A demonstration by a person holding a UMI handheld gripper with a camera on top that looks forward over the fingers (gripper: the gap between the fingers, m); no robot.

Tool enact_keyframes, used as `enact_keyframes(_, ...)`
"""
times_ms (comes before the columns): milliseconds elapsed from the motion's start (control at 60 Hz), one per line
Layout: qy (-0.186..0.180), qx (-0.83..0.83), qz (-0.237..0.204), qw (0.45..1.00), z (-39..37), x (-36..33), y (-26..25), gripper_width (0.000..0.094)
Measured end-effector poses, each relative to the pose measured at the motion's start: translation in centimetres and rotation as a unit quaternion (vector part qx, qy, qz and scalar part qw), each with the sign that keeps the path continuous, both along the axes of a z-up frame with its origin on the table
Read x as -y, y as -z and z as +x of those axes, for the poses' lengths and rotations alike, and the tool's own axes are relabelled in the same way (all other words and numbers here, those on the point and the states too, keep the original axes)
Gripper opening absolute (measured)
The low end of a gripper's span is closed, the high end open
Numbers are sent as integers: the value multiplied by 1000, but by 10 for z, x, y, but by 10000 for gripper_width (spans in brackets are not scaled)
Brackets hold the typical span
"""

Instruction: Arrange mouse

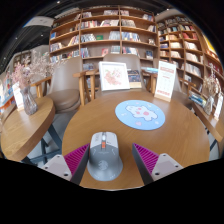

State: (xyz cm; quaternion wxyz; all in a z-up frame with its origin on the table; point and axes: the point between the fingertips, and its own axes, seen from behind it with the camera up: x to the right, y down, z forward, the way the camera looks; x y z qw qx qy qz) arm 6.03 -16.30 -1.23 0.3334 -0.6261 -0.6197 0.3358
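Note:
A grey computer mouse [104, 155] lies on the round wooden table [100, 115], between my two fingers. Its scroll wheel end points away from me. My gripper [111, 158] is open: the pink pad of the left finger [75, 158] and the pad of the right finger [147, 157] stand apart from the mouse, with a gap at each side. A round blue and white mouse mat [140, 114] lies on the table beyond the fingers, ahead and to the right of the mouse.
A second wooden table [22, 125] with a vase of flowers [25, 85] stands at the left. Chairs [66, 82], upright display boards [113, 75] and tall bookshelves [105, 30] lie beyond the table. Another board [166, 80] stands at the right.

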Motion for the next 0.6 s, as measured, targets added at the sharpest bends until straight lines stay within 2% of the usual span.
enact_keyframes(67, -3, 1, 6, 1000, 0, 1, 0, 842)
enact_keyframes(133, -8, 1, 5, 1000, -2, 6, 1, 754)
enact_keyframes(183, -17, 2, 4, 1000, -1, 11, 1, 629)
enact_keyframes(200, -22, 4, 4, 1000, -1, 14, 1, 488)
enact_keyframes(300, -20, 16, 20, 999, 1, 13, -2, 443)
enact_keyframes(400, -27, 24, 5, 999, 7, 17, -13, 438)
enact_keyframes(483, -27, 13, -14, 999, 4, 15, -38, 440)
enact_keyframes(600, -22, -21, -13, 999, -25, -6, -88, 439)
